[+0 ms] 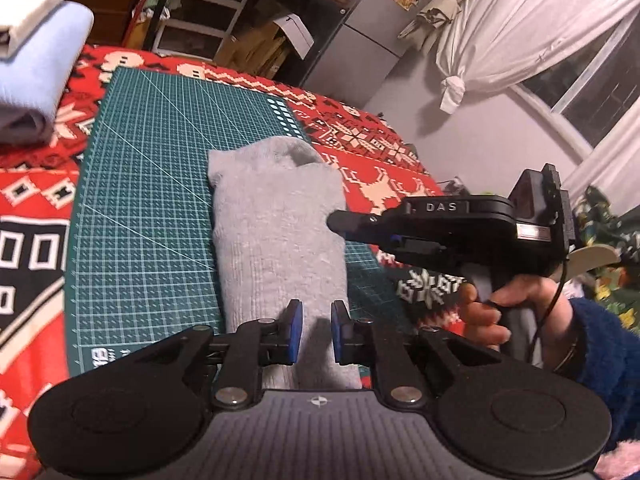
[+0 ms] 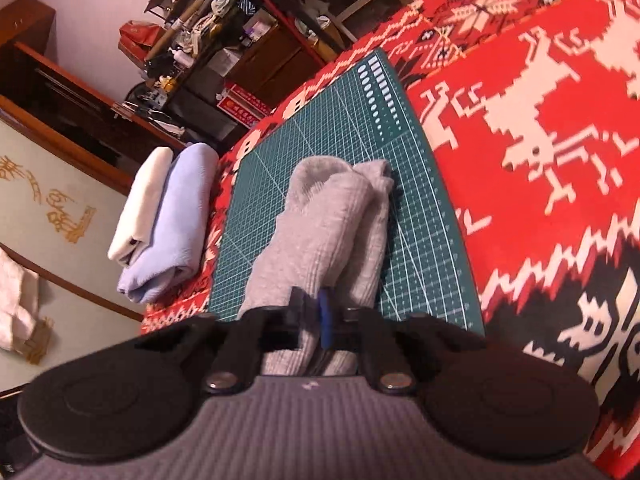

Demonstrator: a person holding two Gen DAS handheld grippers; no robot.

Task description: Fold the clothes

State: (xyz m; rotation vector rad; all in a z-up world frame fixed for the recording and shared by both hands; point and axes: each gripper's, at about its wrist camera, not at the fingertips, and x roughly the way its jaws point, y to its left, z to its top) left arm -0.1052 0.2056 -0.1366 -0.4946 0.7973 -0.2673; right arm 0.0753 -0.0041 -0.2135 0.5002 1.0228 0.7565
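A grey knitted garment (image 1: 276,232), folded into a long narrow bundle, lies on the green cutting mat (image 1: 152,208). My left gripper (image 1: 316,322) hovers over its near end with the blue pads a small gap apart, holding nothing. My right gripper (image 1: 340,222) comes in from the right, its tip at the bundle's right edge. In the right wrist view the same garment (image 2: 320,232) shows as two stacked folds, and my right gripper (image 2: 310,316) is shut on the upper fold at its near end.
The mat (image 2: 420,216) lies on a red patterned blanket (image 2: 540,140). A stack of folded clothes, white on light blue (image 1: 44,60), sits left of the mat; it also shows in the right wrist view (image 2: 168,216). Shelves and a fridge stand behind.
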